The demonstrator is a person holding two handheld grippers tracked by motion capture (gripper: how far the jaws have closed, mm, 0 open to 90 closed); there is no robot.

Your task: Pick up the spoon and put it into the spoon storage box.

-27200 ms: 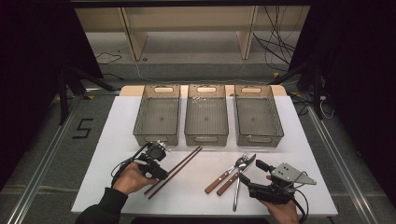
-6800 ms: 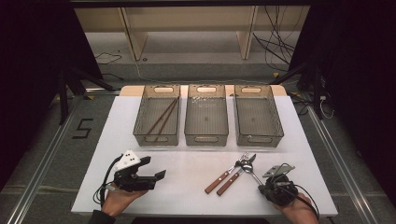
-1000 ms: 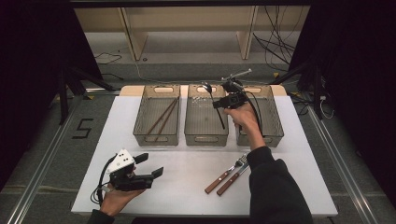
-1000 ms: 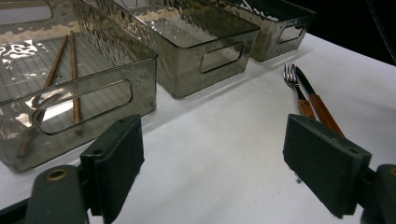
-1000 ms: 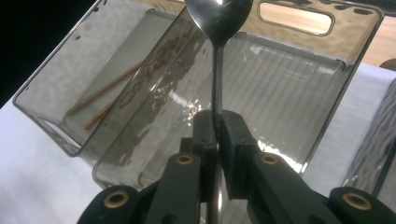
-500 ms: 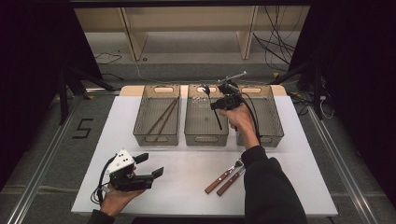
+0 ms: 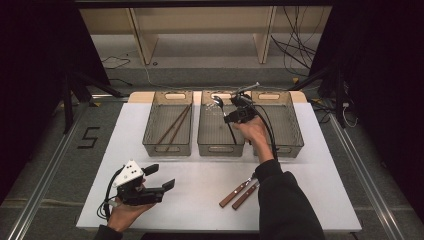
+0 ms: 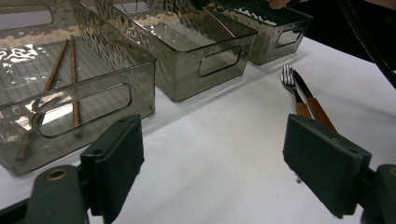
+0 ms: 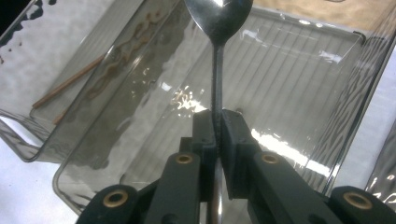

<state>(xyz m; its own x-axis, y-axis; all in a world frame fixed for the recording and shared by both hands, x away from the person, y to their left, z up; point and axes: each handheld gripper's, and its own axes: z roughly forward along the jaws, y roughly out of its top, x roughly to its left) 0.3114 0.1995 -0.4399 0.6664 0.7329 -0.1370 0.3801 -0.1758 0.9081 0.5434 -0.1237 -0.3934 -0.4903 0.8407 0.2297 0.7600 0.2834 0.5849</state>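
A: In the high view the right claw (image 7: pixel 226 114) pinches a spoon (image 7: pixel 218 104) over the middle bin (image 7: pixel 220 146); the sorting step looks like delivery. The left claw (image 7: pixel 161 176) rests spread at seven o'clock on the bench (image 7: pixel 200 175).

B: The left gripper view shows its pads wide apart, with a fork (image 8: pixel 290 85) and knife (image 8: pixel 312 99) at two o'clock.

A: In the right gripper view the spoon's long axis runs to twelve o'clock, bowl (image 9: pixel 218 14) leading. Next, probably, lower and release inside.
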